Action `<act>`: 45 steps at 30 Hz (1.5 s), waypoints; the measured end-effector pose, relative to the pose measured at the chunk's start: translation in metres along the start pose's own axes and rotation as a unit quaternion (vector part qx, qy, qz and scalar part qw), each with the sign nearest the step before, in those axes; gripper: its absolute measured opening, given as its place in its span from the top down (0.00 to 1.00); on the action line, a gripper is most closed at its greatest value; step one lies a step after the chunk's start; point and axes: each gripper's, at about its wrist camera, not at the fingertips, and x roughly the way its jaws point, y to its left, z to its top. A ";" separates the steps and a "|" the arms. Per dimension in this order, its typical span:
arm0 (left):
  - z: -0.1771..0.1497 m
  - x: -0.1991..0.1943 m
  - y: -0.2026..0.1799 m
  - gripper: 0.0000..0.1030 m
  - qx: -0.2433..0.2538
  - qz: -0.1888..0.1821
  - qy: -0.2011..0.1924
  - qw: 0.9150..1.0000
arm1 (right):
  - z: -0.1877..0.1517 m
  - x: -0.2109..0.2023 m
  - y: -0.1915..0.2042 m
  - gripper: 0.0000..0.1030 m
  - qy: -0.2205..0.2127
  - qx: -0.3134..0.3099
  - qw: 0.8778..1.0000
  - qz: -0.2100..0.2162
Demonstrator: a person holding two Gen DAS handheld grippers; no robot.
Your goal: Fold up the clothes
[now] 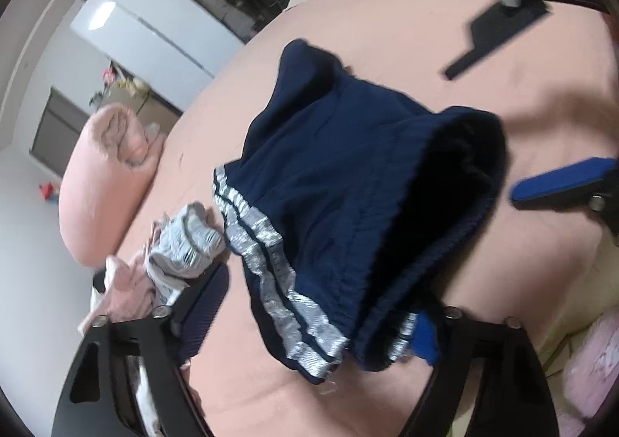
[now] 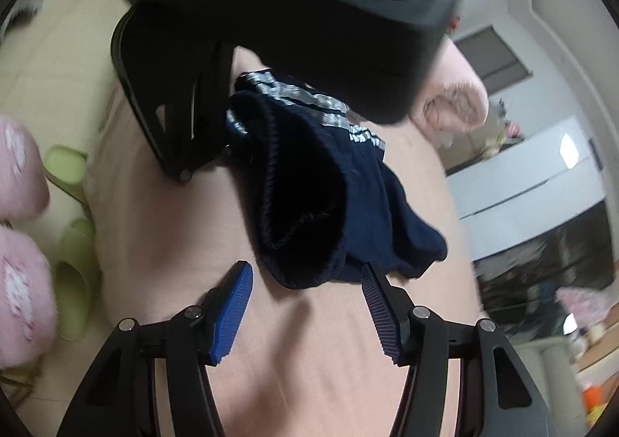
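Observation:
Navy shorts with silver side stripes lie bunched on a pink bed sheet. My left gripper is open, its fingers wide apart either side of the striped hem, which drapes over the right finger's blue pad. My right gripper is open and empty, its blue pads just short of the shorts' waistband. In the left wrist view the right gripper shows at the right, beyond the waistband. In the right wrist view the left gripper's black body hangs over the shorts.
A heap of light grey and pink clothes lies at the sheet's left, by a pink pillow. Green slippers and pink fluffy slippers sit on the floor beside the bed. White cabinets stand behind.

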 end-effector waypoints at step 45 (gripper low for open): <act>-0.002 -0.039 0.004 0.71 0.066 -0.062 -0.071 0.993 | 0.012 0.037 0.007 0.81 -0.033 -0.084 0.996 0.000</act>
